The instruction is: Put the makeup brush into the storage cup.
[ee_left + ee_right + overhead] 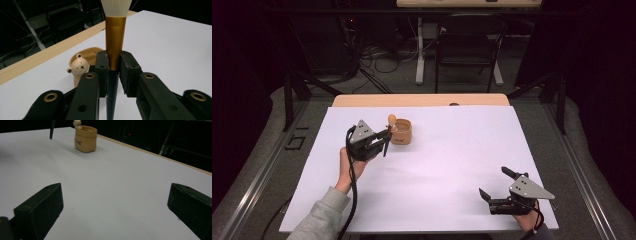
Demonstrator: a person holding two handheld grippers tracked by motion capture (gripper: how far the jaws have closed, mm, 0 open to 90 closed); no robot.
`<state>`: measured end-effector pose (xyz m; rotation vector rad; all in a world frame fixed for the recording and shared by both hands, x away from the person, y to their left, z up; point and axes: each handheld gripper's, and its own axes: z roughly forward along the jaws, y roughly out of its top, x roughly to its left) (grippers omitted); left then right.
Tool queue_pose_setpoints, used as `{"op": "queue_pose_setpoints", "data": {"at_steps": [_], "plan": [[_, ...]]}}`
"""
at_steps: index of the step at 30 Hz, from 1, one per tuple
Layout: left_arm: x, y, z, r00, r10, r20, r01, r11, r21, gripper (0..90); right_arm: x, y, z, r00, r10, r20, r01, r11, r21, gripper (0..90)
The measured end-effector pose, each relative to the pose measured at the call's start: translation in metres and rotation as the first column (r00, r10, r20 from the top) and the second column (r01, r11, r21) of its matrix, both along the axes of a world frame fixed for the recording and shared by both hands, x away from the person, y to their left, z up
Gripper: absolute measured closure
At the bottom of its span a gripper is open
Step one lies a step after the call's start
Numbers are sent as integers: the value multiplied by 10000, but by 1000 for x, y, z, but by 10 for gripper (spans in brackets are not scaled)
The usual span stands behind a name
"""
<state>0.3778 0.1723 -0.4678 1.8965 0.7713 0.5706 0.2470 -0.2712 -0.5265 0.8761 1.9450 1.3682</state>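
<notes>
A brush (115, 37) with a gold ferrule, pale bristles and a dark handle stands upright between the jaws of my left gripper (115, 72), which is shut on it at the base of the ferrule. In the high view the left gripper (387, 136) hovers at the left of a tan bag-shaped pot (402, 132), the brush (391, 120) rising beside the pot's rim. A small bear head (78, 66) sits on the pot (86, 53). My right gripper (493, 181) rests near the front right, open, nothing between its jaws. From there the pot (85, 139) stands far off.
A white sheet (437, 170) covers the table, with a wooden strip (422, 100) along its far edge. A dark chair (467, 45) and cables lie on the floor beyond. The brush handle's tip (52, 130) hangs left of the pot in the right gripper view.
</notes>
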Motion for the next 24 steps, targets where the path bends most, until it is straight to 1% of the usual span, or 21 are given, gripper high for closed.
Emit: {"op": "queue_pose_setpoints", "data": {"at_steps": [4, 6, 9, 10, 13, 16, 17, 20, 21, 22, 24], "plan": [[1, -2, 2, 9999, 69, 86, -68, 9999, -134, 781, -1, 0, 1, 10000, 24, 15, -24, 10000, -76, 0], [2, -3, 4, 9999, 76, 124, -74, 9999, -135, 781, -1, 1, 1, 10000, 48, 31, -48, 10000, -77, 0], [3, -5, 7, 9997, 69, 227, -65, 9998, -174, 780, 0, 1, 1, 10000, 40, -69, -41, 9999, -107, 0], [4, -5, 8, 9997, 89, 237, -85, 9998, -163, 781, 0, 1, 0, 10000, 22, 0, -22, 10000, -35, 0], [7, -6, 10, 9994, 172, 308, -163, 9994, -298, 780, 0, 0, 0, 10000, 6, -26, -6, 10000, -14, 0], [10, -7, 11, 9996, 183, 229, -171, 9986, -501, 780, -1, 0, 1, 10000, 2, 14, -2, 10000, -73, 0], [12, -8, 11, 9998, 103, 162, -94, 9986, -512, 781, -1, 0, 1, 10000, 27, 31, -27, 10000, -67, 0], [16, -10, 12, 9999, 82, 110, -76, 9985, -547, 781, -1, 0, 1, 10000, 34, 24, -34, 9999, -104, 0], [17, -11, 12, 9999, 81, 115, -75, 9984, -552, 781, -1, 0, 1, 10000, 29, -24, -30, 9999, -115, 0], [19, -11, 13, 9999, 76, 110, -70, 9985, -536, 781, 0, 0, 0, 10000, 14, 30, -14, 10000, -19, 0], [21, -12, 14, 9997, 123, 188, -113, 9985, -530, 781, 0, -1, 0, 10000, 37, -29, -37, 10000, -45, 0]]}}
